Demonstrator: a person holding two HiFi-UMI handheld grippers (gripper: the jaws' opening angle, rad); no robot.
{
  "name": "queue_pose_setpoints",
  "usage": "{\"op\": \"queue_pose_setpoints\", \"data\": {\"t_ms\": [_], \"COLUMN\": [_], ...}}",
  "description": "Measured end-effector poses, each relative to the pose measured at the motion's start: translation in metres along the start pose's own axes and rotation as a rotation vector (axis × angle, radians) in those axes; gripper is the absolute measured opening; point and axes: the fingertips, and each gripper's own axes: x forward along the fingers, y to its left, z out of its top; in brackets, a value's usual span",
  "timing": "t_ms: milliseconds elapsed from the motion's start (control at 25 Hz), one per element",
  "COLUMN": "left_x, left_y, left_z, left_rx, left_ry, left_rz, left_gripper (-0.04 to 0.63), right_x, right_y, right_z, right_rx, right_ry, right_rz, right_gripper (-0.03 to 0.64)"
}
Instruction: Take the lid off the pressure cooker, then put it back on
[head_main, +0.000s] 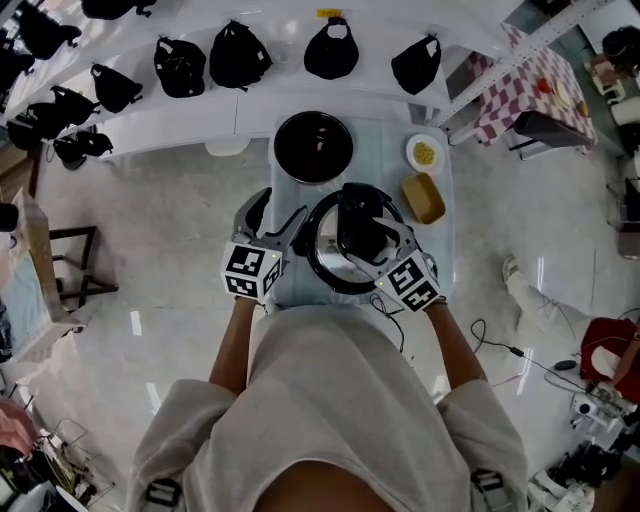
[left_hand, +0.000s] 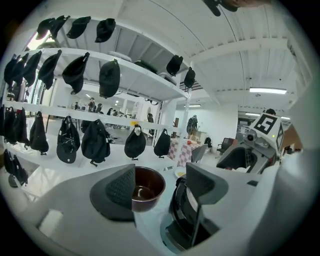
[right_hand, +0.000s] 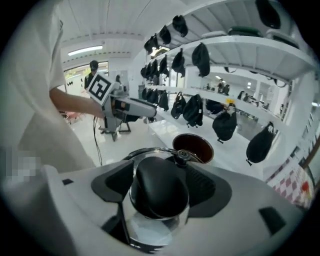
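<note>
The dark round cooker pot (head_main: 313, 147) stands uncovered at the far side of the small white table (head_main: 440, 250); the left gripper view shows it as a brown pot (left_hand: 148, 186). Its glass lid (head_main: 322, 255), black-rimmed with a black knob (right_hand: 159, 187), is nearer me, apart from the pot. My right gripper (head_main: 362, 232) is shut on the knob, jaws on either side of it (right_hand: 159, 190). My left gripper (head_main: 280, 208) hangs open just left of the lid with nothing between its jaws (left_hand: 160, 187). In that view the lid (left_hand: 186, 207) looks tilted.
A small white plate with yellow food (head_main: 426, 152) and a tan bowl (head_main: 423, 197) sit at the table's right side. A white shelf with several black caps (head_main: 240, 55) runs behind the table. A checkered table (head_main: 535, 85) is at the far right.
</note>
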Motion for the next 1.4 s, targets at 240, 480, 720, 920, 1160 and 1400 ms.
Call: {"op": "queue_pose_setpoints", "data": {"t_ms": [240,480,720,920,1160,1400], "left_x": [-0.005,-0.01,-0.017,-0.02,-0.019,-0.017], "left_y": [0.004,0.006,0.009,0.013,0.011,0.006], "left_z": [-0.001,-0.001,-0.003,-0.004,-0.004,0.0], "left_rx": [-0.006,-0.011,-0.021,-0.027,-0.031,-0.027], "left_ry": [-0.004,-0.009,-0.015,-0.016,-0.015,-0.022], "left_rz": [-0.011,-0.018,-0.012,-0.003,-0.008,-0.021], "left_gripper": [0.301,0.301,0.301,0.301,0.3,0.301], "right_x": [0.013,0.02,0.027,0.032,0.035,0.034], "right_y": [0.01,0.013,0.018,0.019,0.019,0.018], "right_z": [-0.015,-0.021,-0.029,-0.034,-0.03,-0.03], "right_rx": [-0.266,-0.41,-0.415,-0.386,-0.393,-0.368], "right_ry": [0.25,0.414,0.524,0.568,0.598,0.598], "right_rz": [0.134,0.242,0.345,0.384,0.37,0.355], "right_gripper": [0.302,0.287,0.282,0.282,0.275,0.273]}}
